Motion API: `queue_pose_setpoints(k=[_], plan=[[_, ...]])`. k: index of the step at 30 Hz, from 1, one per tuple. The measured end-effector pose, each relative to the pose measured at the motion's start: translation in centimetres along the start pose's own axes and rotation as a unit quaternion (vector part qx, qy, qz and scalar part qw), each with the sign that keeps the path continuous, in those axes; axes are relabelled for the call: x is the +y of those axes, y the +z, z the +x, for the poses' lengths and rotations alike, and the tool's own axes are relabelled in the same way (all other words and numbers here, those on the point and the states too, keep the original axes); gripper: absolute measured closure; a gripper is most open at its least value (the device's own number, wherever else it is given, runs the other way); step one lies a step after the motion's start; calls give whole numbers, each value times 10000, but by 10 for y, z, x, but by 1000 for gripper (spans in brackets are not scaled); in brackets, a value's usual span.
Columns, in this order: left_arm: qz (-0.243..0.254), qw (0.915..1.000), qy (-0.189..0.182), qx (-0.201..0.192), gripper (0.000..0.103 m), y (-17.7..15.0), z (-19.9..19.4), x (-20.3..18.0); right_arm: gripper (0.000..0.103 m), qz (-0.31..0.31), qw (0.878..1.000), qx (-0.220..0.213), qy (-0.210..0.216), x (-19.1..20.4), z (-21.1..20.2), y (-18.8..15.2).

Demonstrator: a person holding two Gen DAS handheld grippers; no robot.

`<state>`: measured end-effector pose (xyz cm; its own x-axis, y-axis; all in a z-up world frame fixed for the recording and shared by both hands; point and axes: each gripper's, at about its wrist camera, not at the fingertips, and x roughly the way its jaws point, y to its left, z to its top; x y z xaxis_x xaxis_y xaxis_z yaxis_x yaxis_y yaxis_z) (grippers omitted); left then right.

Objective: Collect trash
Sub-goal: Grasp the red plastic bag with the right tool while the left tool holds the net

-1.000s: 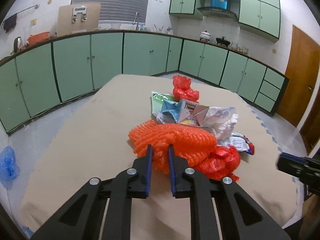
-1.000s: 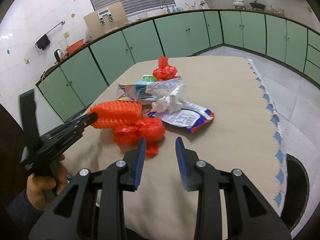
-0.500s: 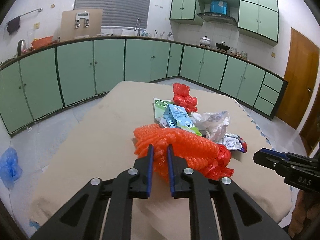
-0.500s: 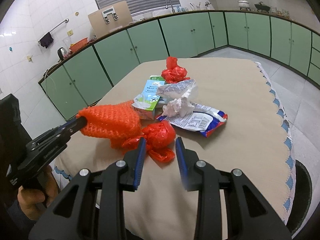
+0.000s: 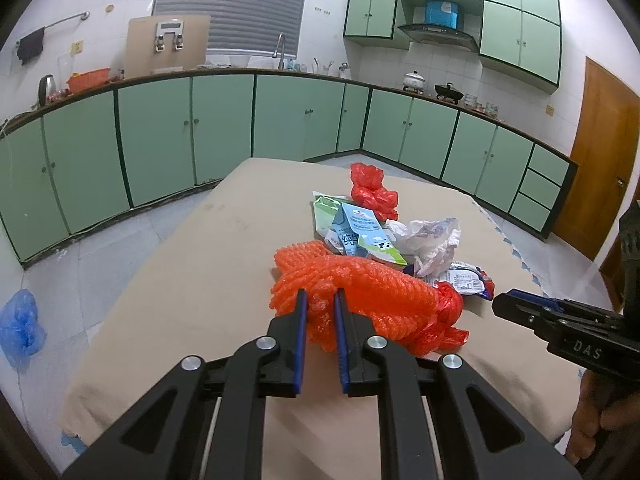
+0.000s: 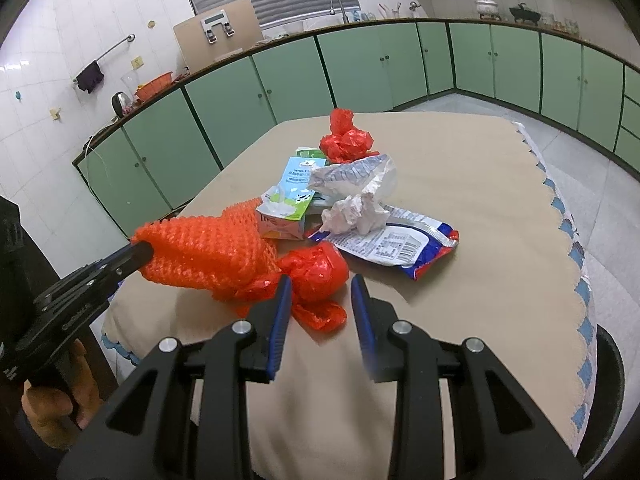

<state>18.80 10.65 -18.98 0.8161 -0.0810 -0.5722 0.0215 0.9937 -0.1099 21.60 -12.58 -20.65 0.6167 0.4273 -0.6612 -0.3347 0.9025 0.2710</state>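
Orange foam net fills my left view: my left gripper has its jaws pinched narrow on the net's near end, the blue pads pressing into the mesh. In the right view the net stands off the table, raised at the gripped end, with the left gripper entering from the left edge and a hand below it on the handle.

Taking the net as my landmark: a red bag is knotted into its far end and sags onto the tablecloth just beyond it. My right gripper hovers just over that bag, jaws partly apart and gripping nothing, the left pad close to the red plastic; I cannot tell whether it touches. In the left view the right gripper pokes in to the right of the net, with the red bag between them.

Behind the net lies a milk carton on its side, touching or nearly touching the mesh. Right of the carton, behind the net, sits a crumpled tissue on a flattened snack wrapper, and a clear crinkled wrapper above that. Farthest from the net, past the carton, a second red bag sits bunched upright.
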Motion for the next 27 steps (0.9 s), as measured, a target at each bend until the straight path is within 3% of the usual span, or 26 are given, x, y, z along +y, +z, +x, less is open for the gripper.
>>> queue_pose_setpoints(k=[12, 21, 24, 27], plan=[[-58, 10000, 40, 32, 90, -3, -3, 7, 72, -52, 9999, 122, -70, 8, 21, 3], [-195, 9997, 24, 114, 90, -9, 1, 22, 59, 6, 9995, 265, -180, 6, 50, 2], [-193, 9997, 18, 151, 90, -10, 3, 25, 73, 21, 9991, 421, -29, 5, 60, 1], [-189, 9997, 9, 156, 90, -9, 3, 26, 80, -27, 9994, 352, 11, 9, 56, 0]])
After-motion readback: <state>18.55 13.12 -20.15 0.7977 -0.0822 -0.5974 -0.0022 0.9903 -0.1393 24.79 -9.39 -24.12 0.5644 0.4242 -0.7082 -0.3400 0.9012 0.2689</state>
